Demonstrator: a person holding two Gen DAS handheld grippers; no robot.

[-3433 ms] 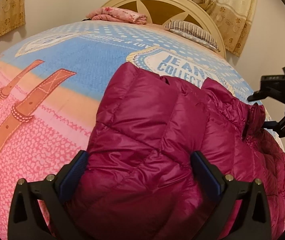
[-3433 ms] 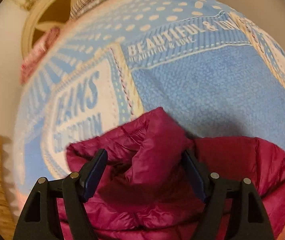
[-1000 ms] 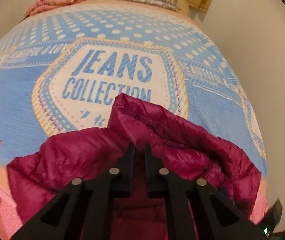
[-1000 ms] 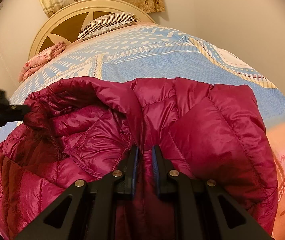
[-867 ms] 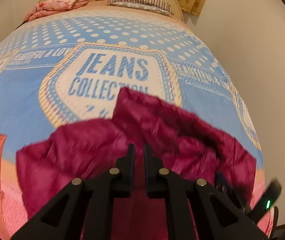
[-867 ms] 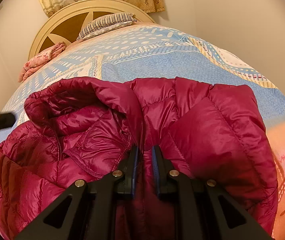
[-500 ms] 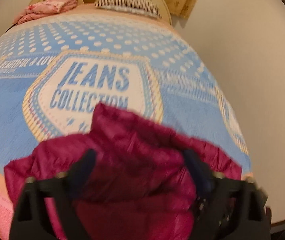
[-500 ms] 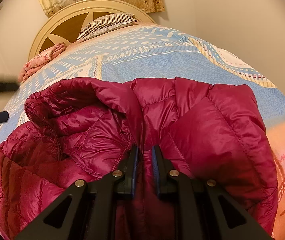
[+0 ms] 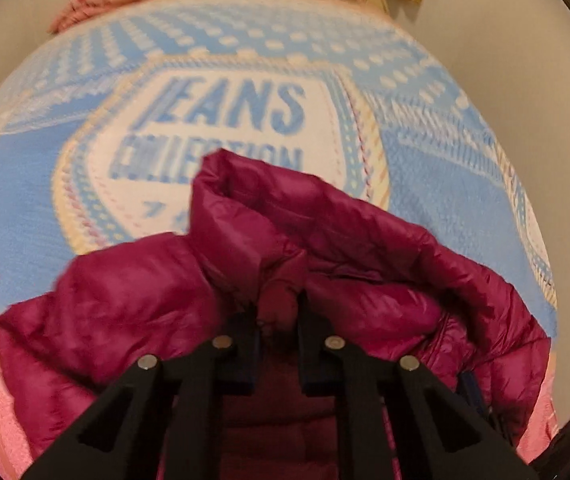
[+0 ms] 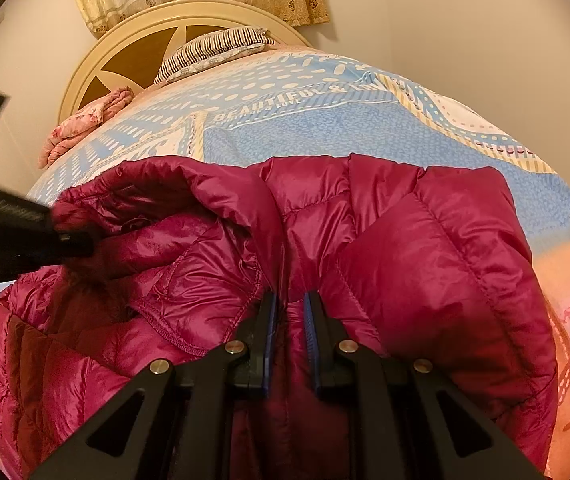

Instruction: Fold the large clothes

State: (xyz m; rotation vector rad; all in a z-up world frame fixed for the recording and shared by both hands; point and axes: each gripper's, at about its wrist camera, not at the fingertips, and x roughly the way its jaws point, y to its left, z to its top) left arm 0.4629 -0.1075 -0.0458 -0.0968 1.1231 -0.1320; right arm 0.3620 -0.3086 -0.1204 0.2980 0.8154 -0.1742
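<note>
A magenta quilted down jacket (image 9: 365,264) lies bunched on the bed, and it fills the lower half of the right wrist view (image 10: 425,248). My left gripper (image 9: 279,312) is shut on a fold of the jacket near its collar. My right gripper (image 10: 290,304) is shut on a seam fold of the jacket. The left gripper also shows in the right wrist view (image 10: 69,244), at the jacket's collar on the left.
The bed cover (image 9: 225,112) is blue with a "JEANS COLLECTION" badge and pink toward the near side. A striped pillow (image 10: 213,50), a folded pink blanket (image 10: 85,120) and a cream headboard (image 10: 133,36) lie at the far end. A wall runs along the right.
My left gripper opened half a second ago and has shut again on a jacket fold near the collar. My right gripper has stayed shut on the jacket without moving.
</note>
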